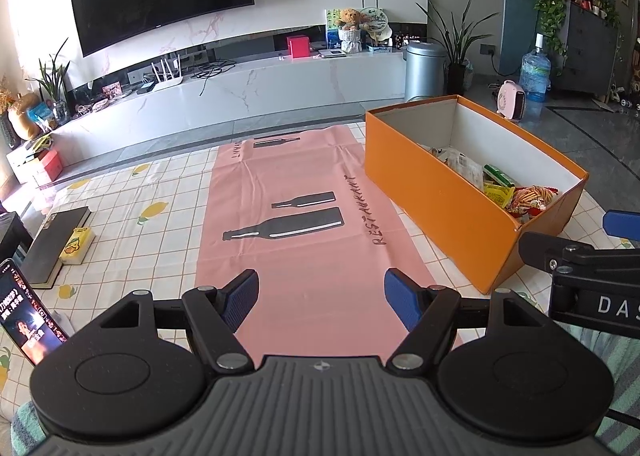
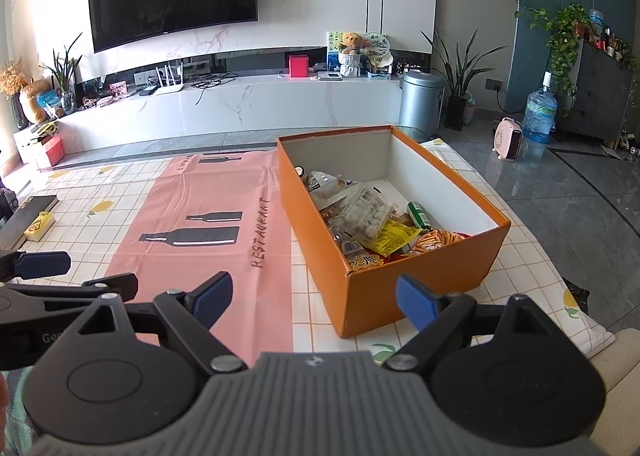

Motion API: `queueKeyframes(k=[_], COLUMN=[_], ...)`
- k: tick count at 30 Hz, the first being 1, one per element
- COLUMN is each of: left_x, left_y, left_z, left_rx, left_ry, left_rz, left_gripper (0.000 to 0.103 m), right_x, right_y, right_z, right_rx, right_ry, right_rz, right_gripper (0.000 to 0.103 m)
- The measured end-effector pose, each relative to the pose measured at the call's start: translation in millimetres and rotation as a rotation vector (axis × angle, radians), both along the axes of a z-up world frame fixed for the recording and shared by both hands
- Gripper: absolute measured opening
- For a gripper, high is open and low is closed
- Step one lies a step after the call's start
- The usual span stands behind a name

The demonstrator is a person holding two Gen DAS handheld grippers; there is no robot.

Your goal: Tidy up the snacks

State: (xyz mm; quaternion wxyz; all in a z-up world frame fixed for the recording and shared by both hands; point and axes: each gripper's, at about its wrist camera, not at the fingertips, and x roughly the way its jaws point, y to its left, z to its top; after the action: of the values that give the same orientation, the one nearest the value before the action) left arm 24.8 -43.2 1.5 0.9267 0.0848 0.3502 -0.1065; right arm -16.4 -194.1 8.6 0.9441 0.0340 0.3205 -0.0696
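An orange box (image 2: pixel 320 232) stands on the table, right of the pink mat (image 2: pixel 208 200). It holds several snack packets (image 2: pixel 372 224); it also shows in the left wrist view (image 1: pixel 432 200) with packets (image 1: pixel 516 196) at its near end. My left gripper (image 1: pixel 320 296) is open and empty over the pink mat (image 1: pixel 296 192). My right gripper (image 2: pixel 314 298) is open and empty, just before the box's near left corner. The right gripper's fingers (image 1: pixel 620 222) show at the right edge of the left wrist view.
A dark book (image 1: pixel 56 244) with a yellow packet (image 1: pixel 76 246) beside it lies at the table's left. A lit phone (image 1: pixel 28 316) stands near left. Beyond the table are a TV cabinet (image 2: pixel 240 104), a bin (image 2: pixel 420 100) and a water jug (image 2: pixel 540 116).
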Motion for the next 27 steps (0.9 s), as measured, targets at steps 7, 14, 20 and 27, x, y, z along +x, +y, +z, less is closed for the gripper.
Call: queueKeyframes(k=[7,14,20,27], left_x=[0.0,-0.4,-0.1,0.2], left_y=[0.1,0.9,1.4,2.8], left_z=[-0.1,0.3,2.7,3.1], left_rx=[0.000,0.000,0.002,0.004], left_ry=[0.005,0.004,-0.004,-0.001], left_rz=[-0.001,0.007,0.017,0.023], left_gripper=[0.084,0.084,0.085,0.085], right_x=[-0.9,-0.5,-0.9,-0.9], right_y=[-0.8,-0.8,0.2,0.7], right_z=[-0.2,0.4,1.4,2.0], right_rx=[0.005,0.000,-0.003,-0.005], right_ry=[-0.001,-0.004,-0.009,-0.011], right_rz=[0.001,0.005,0.007,0.010], right_gripper=[0.088,0.090,0.091,0.092])
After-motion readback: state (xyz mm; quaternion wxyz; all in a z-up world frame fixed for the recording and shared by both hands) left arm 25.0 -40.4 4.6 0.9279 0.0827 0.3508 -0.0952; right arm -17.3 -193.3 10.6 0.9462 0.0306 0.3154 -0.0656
